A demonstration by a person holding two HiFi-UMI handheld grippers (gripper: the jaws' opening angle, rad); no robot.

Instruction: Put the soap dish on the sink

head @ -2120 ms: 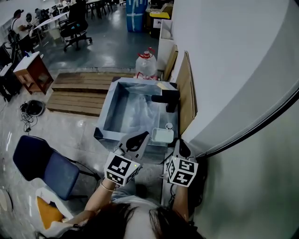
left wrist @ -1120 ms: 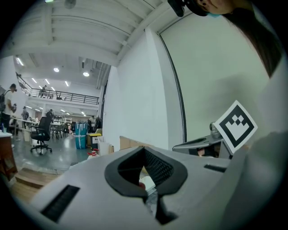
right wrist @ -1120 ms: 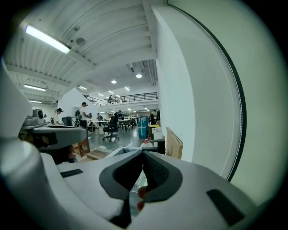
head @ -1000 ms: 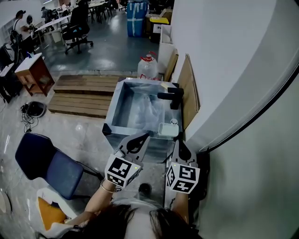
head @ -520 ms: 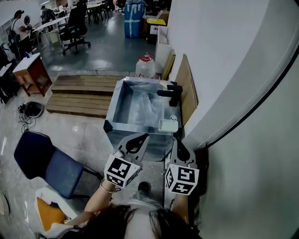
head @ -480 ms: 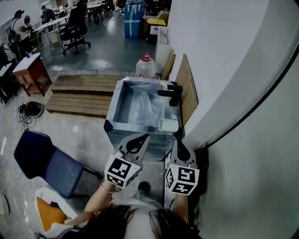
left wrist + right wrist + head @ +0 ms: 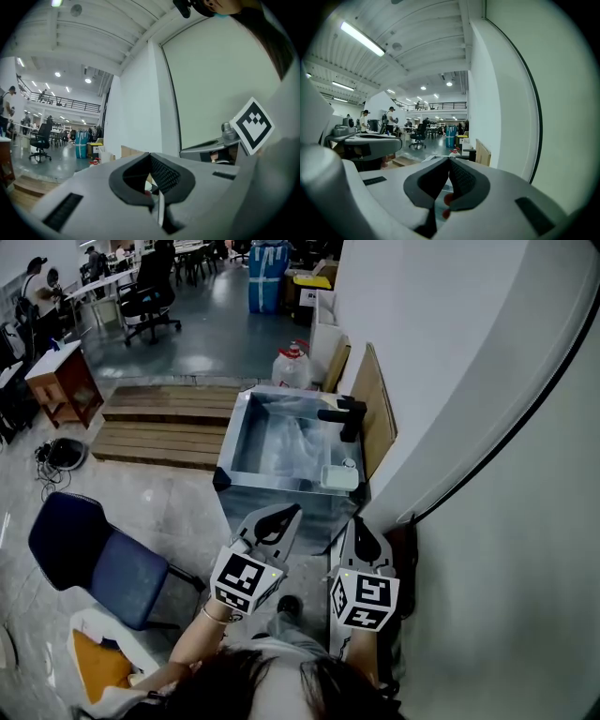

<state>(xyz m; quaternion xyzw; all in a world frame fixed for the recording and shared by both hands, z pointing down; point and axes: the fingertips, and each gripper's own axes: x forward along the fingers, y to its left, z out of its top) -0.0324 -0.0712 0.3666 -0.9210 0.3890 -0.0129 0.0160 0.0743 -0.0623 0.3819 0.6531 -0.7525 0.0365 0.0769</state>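
since the soap dish [image 7: 339,477] already sits on the sink [image 7: 272,486] rim, ahead of both jaws and well apart, the task looks done; left gripper [image 7: 282,517] and right gripper [image 7: 357,532] are closed together, holding nothing.

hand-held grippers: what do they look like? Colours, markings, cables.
Left hand-held gripper and right hand-held gripper: light grey bodies tapering to black ribbed pads. Each carries a white cube with black square markers near the hand. No cables show. Thin band on the left wrist.
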